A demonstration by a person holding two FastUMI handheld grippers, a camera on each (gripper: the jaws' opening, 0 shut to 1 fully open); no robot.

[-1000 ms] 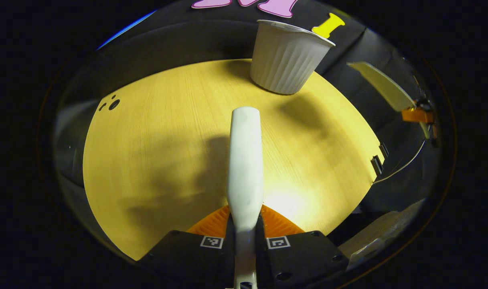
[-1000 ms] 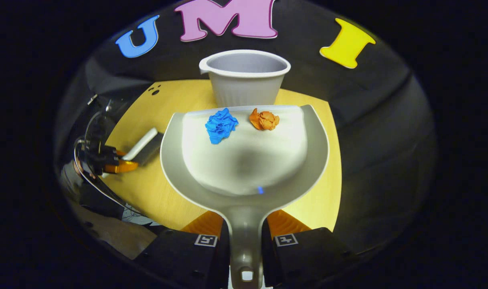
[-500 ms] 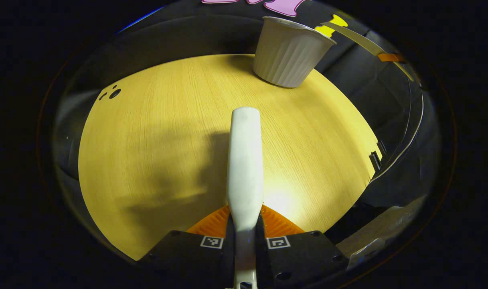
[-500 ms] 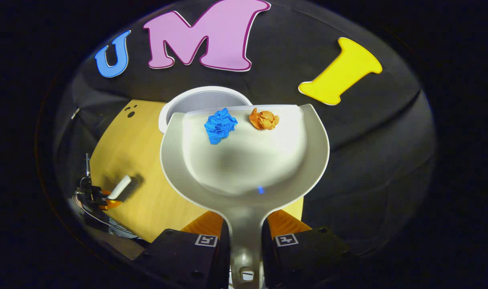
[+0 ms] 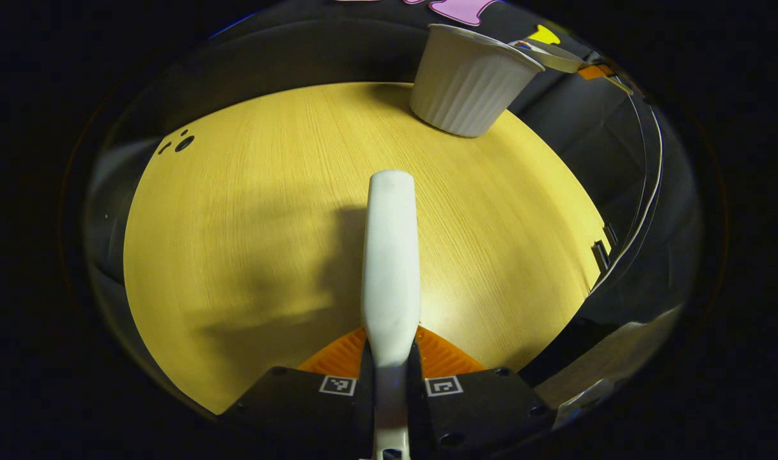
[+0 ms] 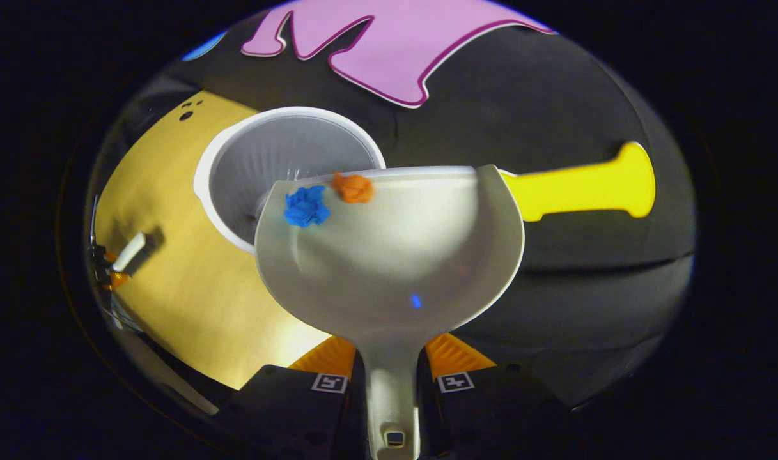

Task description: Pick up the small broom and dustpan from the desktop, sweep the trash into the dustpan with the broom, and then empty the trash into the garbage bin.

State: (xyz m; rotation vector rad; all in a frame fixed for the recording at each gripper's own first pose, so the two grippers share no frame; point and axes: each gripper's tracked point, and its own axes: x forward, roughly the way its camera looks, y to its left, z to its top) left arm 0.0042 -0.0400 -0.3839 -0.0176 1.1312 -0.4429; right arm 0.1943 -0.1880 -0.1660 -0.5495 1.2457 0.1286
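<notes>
My right gripper (image 6: 392, 382) is shut on the handle of the white dustpan (image 6: 395, 255), which is tilted over the open white ribbed bin (image 6: 280, 166). A blue paper ball (image 6: 306, 206) and an orange paper ball (image 6: 353, 188) lie at the pan's front left lip, above the bin's mouth. My left gripper (image 5: 391, 383) is shut on the white broom handle (image 5: 390, 255), held low over the yellow table (image 5: 248, 223). In the left gripper view the bin (image 5: 468, 80) stands at the table's far edge with the dustpan's lip (image 5: 552, 57) over its rim. In the right gripper view the broom (image 6: 132, 250) lies far off at the left.
The round yellow table (image 6: 171, 281) has small dark holes (image 5: 183, 143) at its far left. Black cloth wall rises right behind the bin. A cable (image 5: 644, 191) hangs beyond the table's right edge.
The dustpan has moved up over the bin and tipped to the left. Both paper balls slid to the pan's front left lip. The broom has stayed in place.
</notes>
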